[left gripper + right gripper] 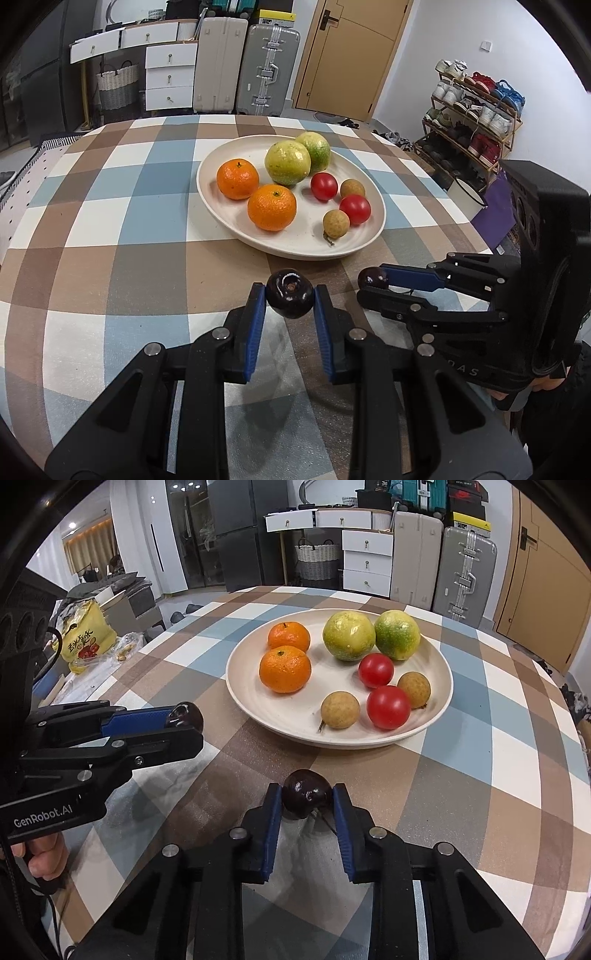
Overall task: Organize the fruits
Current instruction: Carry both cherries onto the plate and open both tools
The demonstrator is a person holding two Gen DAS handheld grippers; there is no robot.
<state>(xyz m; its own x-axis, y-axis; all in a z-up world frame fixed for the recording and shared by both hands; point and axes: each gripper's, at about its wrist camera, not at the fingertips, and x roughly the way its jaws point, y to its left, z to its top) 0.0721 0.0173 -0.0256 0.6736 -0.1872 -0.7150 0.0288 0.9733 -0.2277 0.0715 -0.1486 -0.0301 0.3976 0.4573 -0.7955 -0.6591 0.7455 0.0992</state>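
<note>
A cream plate (295,247) (280,723) on the checked tablecloth holds two oranges (271,207) (285,668), two green-yellow citrus fruits (287,162) (348,636), two red tomatoes (355,209) (388,706) and two tan longans (336,223) (340,709). My left gripper (290,299) (186,723) is shut on a dark purple fruit (290,297) (184,715) in front of the plate. To its right, my right gripper (307,796) (369,286) is shut on a second dark purple fruit (306,794) (373,278), low over the cloth.
A yellow snack bag (85,635) lies off the table's left edge. Beyond the table stand suitcases (243,70), white drawers (170,77), a woven basket (118,86) and a wooden door (351,55). A shoe rack (476,114) is on the right. A person's fingers (44,860) hold the left tool.
</note>
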